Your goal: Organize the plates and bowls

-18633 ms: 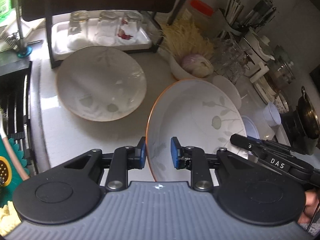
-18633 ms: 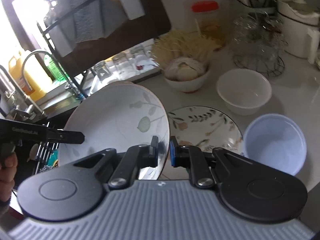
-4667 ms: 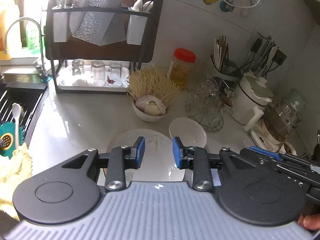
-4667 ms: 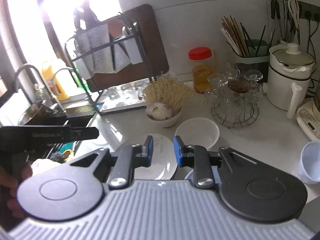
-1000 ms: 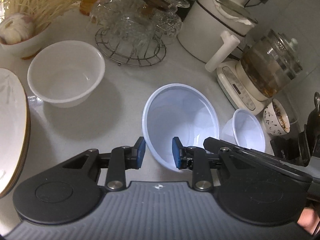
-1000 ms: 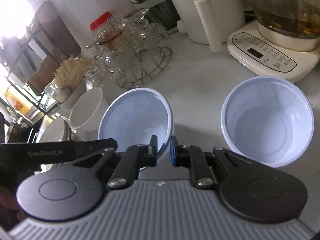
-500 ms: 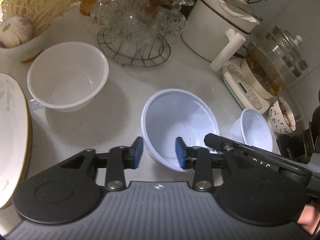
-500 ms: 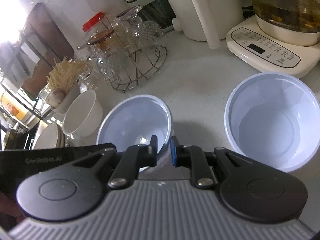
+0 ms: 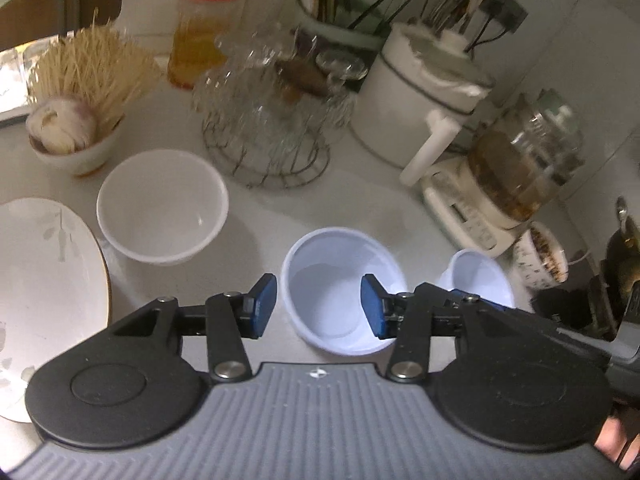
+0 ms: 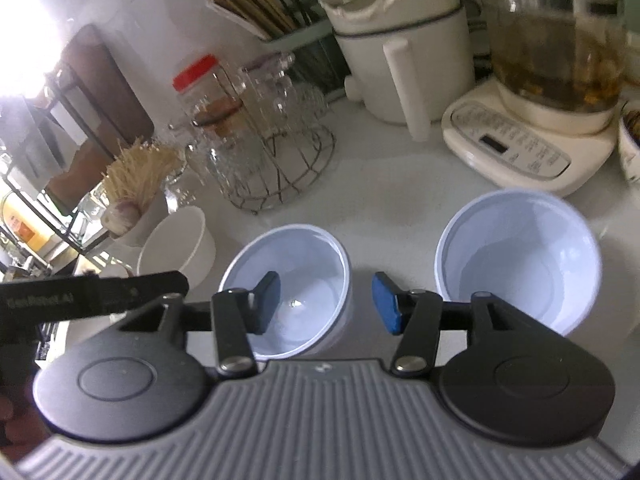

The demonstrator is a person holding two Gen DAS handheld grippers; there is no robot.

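- Risk: the left gripper [image 9: 318, 306] and right gripper [image 10: 326, 306] hang close together over the pale blue bowl [image 9: 342, 290]; a careless sideways move could clip its rim and skid it into the glass rack [image 9: 266, 120].
- Jaws: both pairs have just been opening and stand released, grasping nothing; the bowl sits below them.
- Bowl: upright, empty, glossy plastic, on the tabletop [image 9: 360, 204] between the white bowl [image 9: 162, 206] and the second blue bowl [image 10: 518, 268].

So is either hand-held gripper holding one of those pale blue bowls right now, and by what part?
Neither. The left hand-held gripper and right hand-held gripper have just been opening; their pads stand clear of the pale blue bowl.
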